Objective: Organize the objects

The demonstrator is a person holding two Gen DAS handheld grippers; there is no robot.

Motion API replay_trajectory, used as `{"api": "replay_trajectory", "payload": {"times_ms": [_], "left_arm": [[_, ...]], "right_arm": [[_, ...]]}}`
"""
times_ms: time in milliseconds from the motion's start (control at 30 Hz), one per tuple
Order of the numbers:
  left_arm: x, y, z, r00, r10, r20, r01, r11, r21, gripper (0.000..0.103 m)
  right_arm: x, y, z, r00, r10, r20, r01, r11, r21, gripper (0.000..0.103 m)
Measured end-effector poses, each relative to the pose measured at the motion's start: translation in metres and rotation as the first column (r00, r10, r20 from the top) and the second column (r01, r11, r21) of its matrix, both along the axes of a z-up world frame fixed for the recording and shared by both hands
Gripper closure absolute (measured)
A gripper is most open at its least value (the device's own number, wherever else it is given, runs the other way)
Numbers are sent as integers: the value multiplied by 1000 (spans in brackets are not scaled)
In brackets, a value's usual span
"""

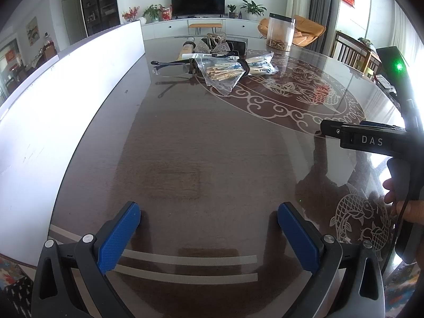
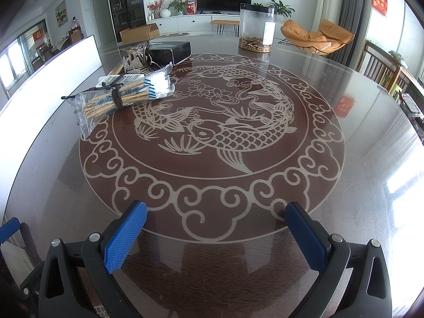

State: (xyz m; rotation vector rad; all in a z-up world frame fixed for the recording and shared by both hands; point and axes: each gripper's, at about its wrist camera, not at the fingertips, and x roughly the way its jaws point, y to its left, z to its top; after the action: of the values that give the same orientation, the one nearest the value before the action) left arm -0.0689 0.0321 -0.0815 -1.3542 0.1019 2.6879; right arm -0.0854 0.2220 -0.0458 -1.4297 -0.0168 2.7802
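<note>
Both grippers hovered with fingers spread and empty: the left gripper (image 1: 209, 213) and the right gripper (image 2: 216, 212), whose body read "DAS". The bagged chopsticks (image 2: 114, 100) lay on the table (image 2: 371, 159) beside a black box (image 2: 169, 50), its lettering illegible.

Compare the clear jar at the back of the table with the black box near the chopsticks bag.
The clear jar stands upright; the black box lies flat. The jar is see-through, with brownish contents only at its bottom; the box is opaque. The jar stands alone; the box sits by the clutter. Both rest on the table.
</note>
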Motion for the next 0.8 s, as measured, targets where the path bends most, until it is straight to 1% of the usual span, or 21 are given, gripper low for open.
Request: {"api": "replay_trajectory", "payload": {"times_ms": [133, 200, 233, 333, 400, 533, 600, 667, 733, 767, 800], "left_arm": [[3, -1, 1, 1000, 1, 5, -1, 1000, -2, 0], [7, -3, 2, 1000, 21, 8, -21, 1000, -2, 0], [11, -6, 6, 1000, 27, -14, -27, 1000, 7, 0], [31, -11, 29, 991, 32, -132, -24, 998, 57, 0], [43, -12, 38, 986, 32, -163, -19, 996, 82, 0], [56, -12, 43, 991, 33, -131, -21, 995, 96, 0], [60, -15, 49, 992, 55, -114, -43, 994, 105, 0], [67, -24, 57, 991, 98, -87, -84, 984, 159, 0], [74, -33, 69, 989, 127, -79, -106, 969, 225, 0], [79, -35, 78, 987, 134, -92, -109, 966, 234, 0], [82, -35, 84, 985, 136, -108, -109, 968, 227, 0]], "right_arm": [[0, 0, 0, 1000, 0, 0, 0, 1000, 0, 0], [0, 0, 0, 1000, 0, 0, 0, 1000, 0, 0], [0, 0, 0, 1000, 0, 0, 0, 1000, 0, 0], [0, 0, 0, 1000, 0, 0, 0, 1000, 0, 0], [0, 0, 0, 1000, 0, 0, 0, 1000, 0, 0], [0, 0, 0, 1000, 0, 0, 0, 1000, 0, 0], [0, 0, 0, 1000, 0, 0, 0, 1000, 0, 0], [0, 0, 0, 1000, 0, 0, 0, 1000, 0, 0], [0, 0, 0, 1000, 0, 0, 0, 1000, 0, 0], [0, 0, 0, 1000, 0, 0, 0, 1000, 0, 0], [0, 0, 0, 1000, 0, 0, 0, 1000, 0, 0]]}}
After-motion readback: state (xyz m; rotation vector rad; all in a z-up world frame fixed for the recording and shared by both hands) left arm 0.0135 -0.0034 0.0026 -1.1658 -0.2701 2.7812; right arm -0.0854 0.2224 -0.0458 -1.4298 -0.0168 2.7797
